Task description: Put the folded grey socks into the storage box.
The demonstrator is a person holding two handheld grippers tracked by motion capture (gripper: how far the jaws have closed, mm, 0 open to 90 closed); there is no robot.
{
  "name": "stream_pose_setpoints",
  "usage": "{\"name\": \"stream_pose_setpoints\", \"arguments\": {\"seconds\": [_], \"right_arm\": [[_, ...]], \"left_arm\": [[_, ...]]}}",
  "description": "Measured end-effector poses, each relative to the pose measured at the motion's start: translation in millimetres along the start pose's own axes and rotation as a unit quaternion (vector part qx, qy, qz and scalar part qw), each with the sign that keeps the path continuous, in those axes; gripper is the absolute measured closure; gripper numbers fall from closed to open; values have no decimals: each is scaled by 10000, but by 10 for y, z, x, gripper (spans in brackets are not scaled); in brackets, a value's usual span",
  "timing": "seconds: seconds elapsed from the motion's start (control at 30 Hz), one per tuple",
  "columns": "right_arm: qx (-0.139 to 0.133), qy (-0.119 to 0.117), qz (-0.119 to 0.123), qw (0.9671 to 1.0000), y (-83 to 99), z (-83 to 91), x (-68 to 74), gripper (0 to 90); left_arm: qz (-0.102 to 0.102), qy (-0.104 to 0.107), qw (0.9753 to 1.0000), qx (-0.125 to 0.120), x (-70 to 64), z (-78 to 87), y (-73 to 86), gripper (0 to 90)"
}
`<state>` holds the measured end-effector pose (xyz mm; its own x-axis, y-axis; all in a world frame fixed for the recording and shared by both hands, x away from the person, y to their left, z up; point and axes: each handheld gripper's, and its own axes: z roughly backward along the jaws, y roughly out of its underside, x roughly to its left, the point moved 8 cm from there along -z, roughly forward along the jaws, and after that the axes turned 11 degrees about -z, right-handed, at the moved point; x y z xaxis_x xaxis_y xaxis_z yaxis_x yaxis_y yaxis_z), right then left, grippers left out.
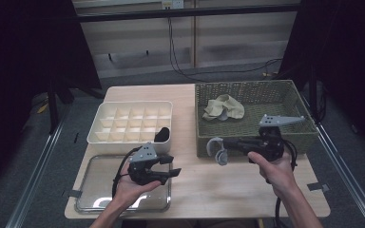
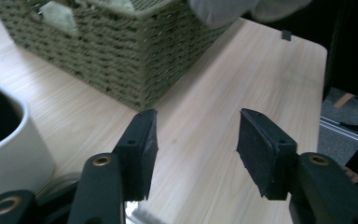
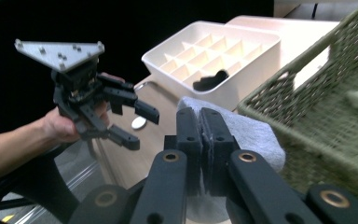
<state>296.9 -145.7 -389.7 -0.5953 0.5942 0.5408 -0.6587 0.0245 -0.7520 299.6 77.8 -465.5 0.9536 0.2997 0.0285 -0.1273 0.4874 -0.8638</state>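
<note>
Right gripper (image 1: 217, 151): seen right of centre in the high view, its black jaws are being pressed tight together on a grey sock (image 1: 218, 150).
Grey sock: soft, fuzzy knit fabric, folded and rounded; it is being held in the air just in front of the basket's near wall, at lower centre of the right gripper view (image 3: 242, 133).
Left gripper (image 1: 170, 166): matte black plastic with a grey three-cornered plate on top; it is being held at lower left of the high view with its jaws spread wide and nothing between them, as is being shown in the left gripper view (image 2: 193, 151).
Jaw pads: flat, rectangular, with a fine rough black surface.
Basket (image 1: 202, 136): rectangular, woven of olive-green cord in a coarse ribbed weave, at upper right of the table.
Beige cloth (image 1: 225, 107): crumpled, soft, lying inside the basket at its far left.
Organiser box (image 1: 98, 134): cream plastic, rounded corners, divided into a grid of small square cells, left of the basket.
Black item (image 1: 161, 135): dark and soft-looking, lying in the box's near right cell.
Tray (image 1: 89, 201): shiny metal, shallow, rounded corners, under the left hand.
Table (image 1: 209, 183): pale wood grain, smooth.
Writing: none is readable.
</note>
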Motion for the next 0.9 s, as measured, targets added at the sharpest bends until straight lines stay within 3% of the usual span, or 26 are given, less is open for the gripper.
{"name": "stream_pose_setpoints", "arguments": {"seconds": [0.17,0.23,0.6,0.8,0.9], "right_arm": [[108,-15,-6,9999,112,-85,3,877],[267,0,-39,9996,240,-212,-64,878],[662,-135,-209,9975,594,-555,-153,877],[757,-151,-202,9968,667,-609,-160,877],[801,-240,-228,9962,705,-625,-150,877]], "left_arm": [[-116,97,9999,-72,-51,-63,-80,557],[-125,160,9998,-87,-77,-127,-101,585],[-12,260,9996,52,-114,-387,-39,521],[-64,277,9993,224,-132,-498,30,536],[-53,225,9993,309,-92,-532,84,586]]}}
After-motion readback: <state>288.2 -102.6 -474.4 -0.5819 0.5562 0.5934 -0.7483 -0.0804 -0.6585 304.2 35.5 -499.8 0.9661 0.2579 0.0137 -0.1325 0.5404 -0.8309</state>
